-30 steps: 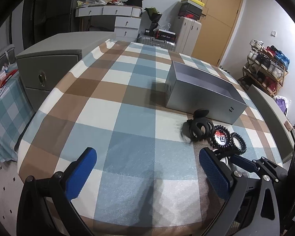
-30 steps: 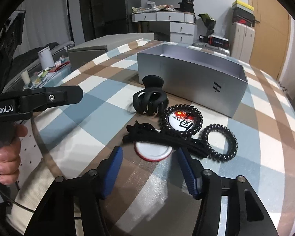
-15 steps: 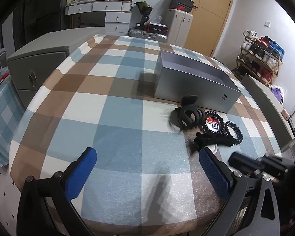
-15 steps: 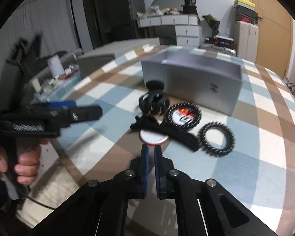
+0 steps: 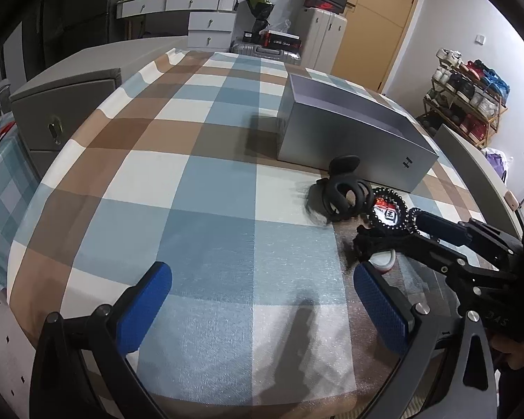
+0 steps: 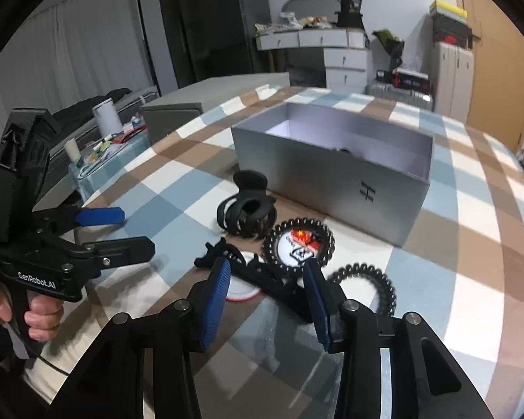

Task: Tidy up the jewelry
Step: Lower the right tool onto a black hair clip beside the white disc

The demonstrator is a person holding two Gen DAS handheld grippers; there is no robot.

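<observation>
An open grey box [image 6: 332, 171] stands on the checked tablecloth; it also shows in the left wrist view [image 5: 353, 139]. In front of it lie a black claw clip [image 6: 246, 214], a round badge ringed by a black bead bracelet [image 6: 298, 246], a black coil hair tie [image 6: 370, 288], a long black hair clip [image 6: 262, 272] and a white disc with a red rim [image 6: 241, 288]. My right gripper [image 6: 267, 295] is open, its blue pads either side of the long black clip. My left gripper [image 5: 258, 300] is open and empty over bare cloth, left of the pile.
A grey cabinet [image 5: 63, 104] stands against the table's left side. White drawers [image 5: 209, 28], a suitcase and a shoe rack [image 5: 468, 97] stand behind. The table edge runs close under both grippers.
My right gripper was open, shut half a second ago, and is open again, now closer to the long black clip. My left gripper stayed open.
</observation>
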